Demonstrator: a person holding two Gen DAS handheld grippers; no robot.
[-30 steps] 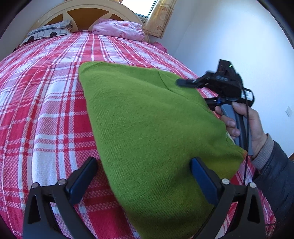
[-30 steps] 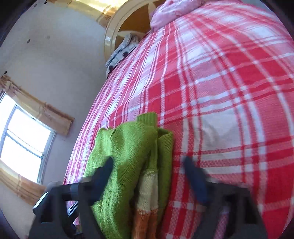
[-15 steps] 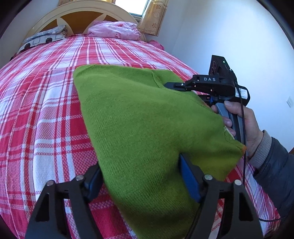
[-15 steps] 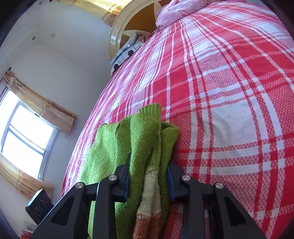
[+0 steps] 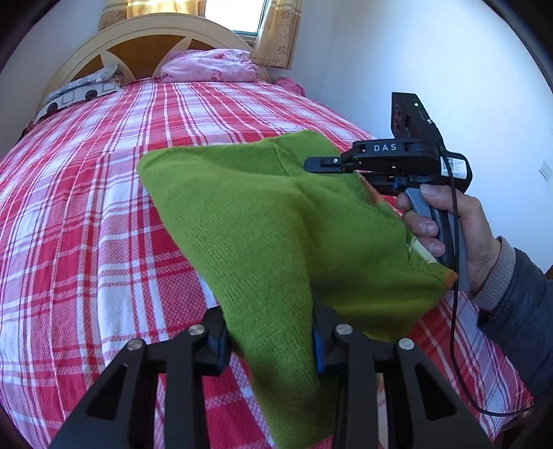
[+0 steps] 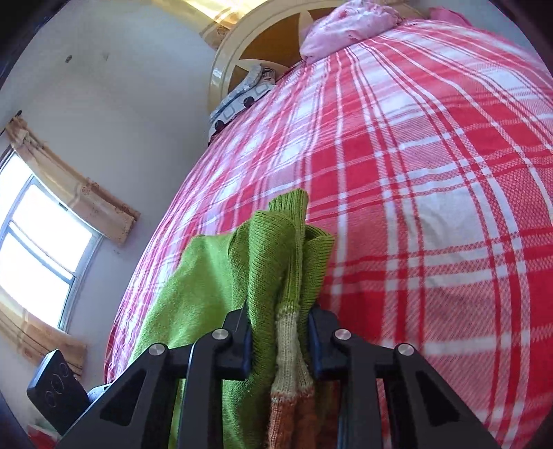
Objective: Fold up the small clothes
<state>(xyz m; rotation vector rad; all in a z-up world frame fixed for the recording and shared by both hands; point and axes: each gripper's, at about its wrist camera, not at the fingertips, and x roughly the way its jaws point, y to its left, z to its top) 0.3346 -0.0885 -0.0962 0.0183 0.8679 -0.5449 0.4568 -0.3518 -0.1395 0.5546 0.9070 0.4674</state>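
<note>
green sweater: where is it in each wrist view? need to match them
Left wrist: green sweater spans centre to lower right, pinched in the left gripper at bottom and by the right gripper at its far edge.
Right wrist: sweater lower left of centre, bunched in the right gripper.
Shared landmark: pink pillow by the headboard.

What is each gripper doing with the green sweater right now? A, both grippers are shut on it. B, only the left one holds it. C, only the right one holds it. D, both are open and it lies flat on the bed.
A: the left gripper has its fingers closed on the green sweater, and the right gripper pinches a bunched edge of it above the plaid bedspread.
</note>
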